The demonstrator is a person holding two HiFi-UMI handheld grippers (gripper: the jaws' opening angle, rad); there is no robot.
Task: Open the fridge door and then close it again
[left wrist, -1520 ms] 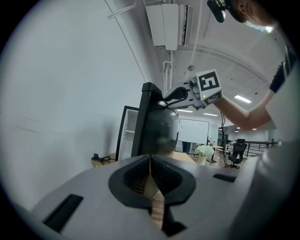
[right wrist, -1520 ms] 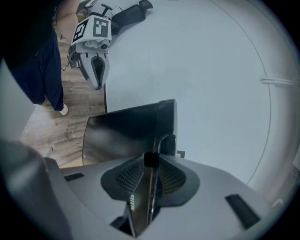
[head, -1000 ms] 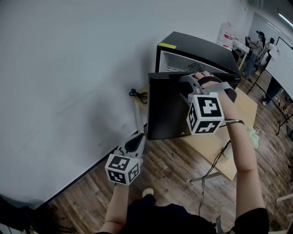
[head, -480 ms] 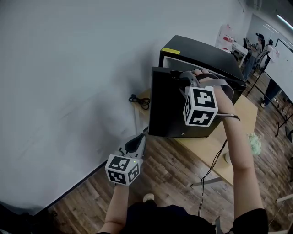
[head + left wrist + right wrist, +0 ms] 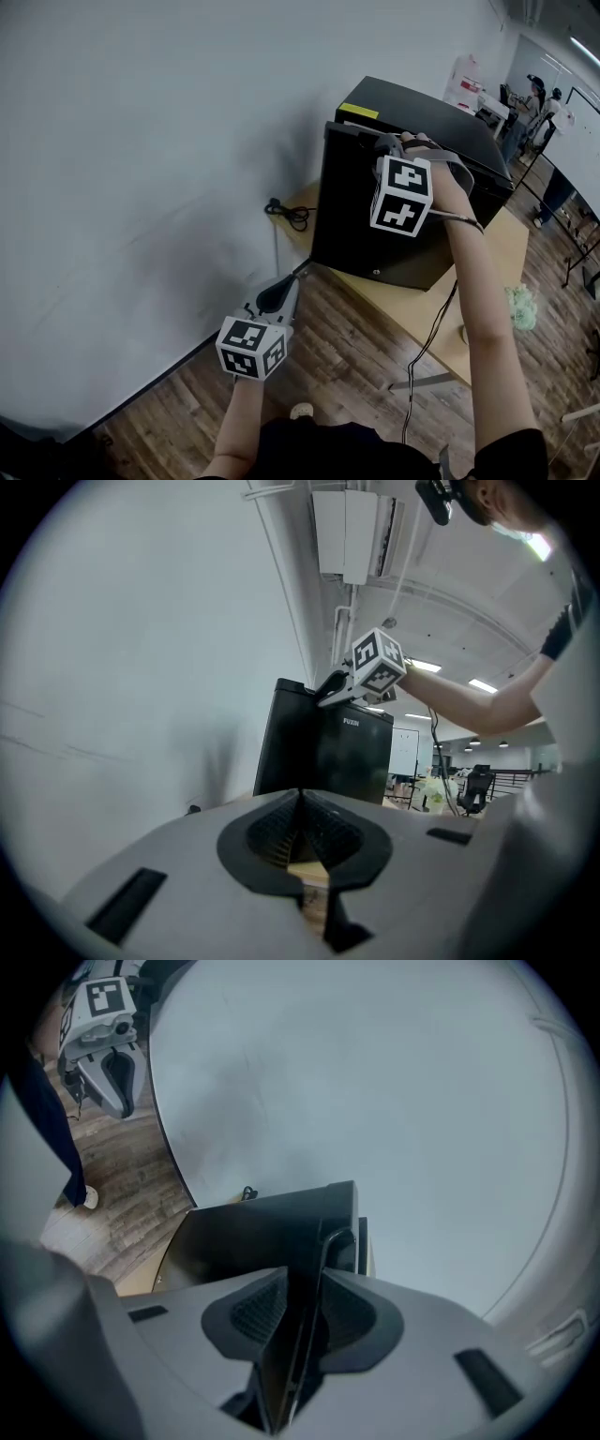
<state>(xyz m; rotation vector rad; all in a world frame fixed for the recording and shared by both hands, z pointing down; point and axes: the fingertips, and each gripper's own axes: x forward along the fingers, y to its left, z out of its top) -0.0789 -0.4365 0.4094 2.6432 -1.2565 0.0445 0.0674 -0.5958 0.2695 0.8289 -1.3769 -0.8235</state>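
Clamping the top edge of the fridge door (image 5: pixel 361 211) in its jaws, the right gripper (image 5: pixel 382 145) risks a pinch or a slip as the door (nearly shut, it seems) meets the fridge (image 5: pixel 427 112) on the table (image 5: pixel 427 314). The left gripper (image 5: pixel 281 292) hangs low, jaws together, empty.

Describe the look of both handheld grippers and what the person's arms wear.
The left gripper and right gripper are light grey moulded shells with dark ribbed pads lining the jaws. Each carries a white cube printed with black square markers. The right arm shows a dark short sleeve and a thin band at the wrist.
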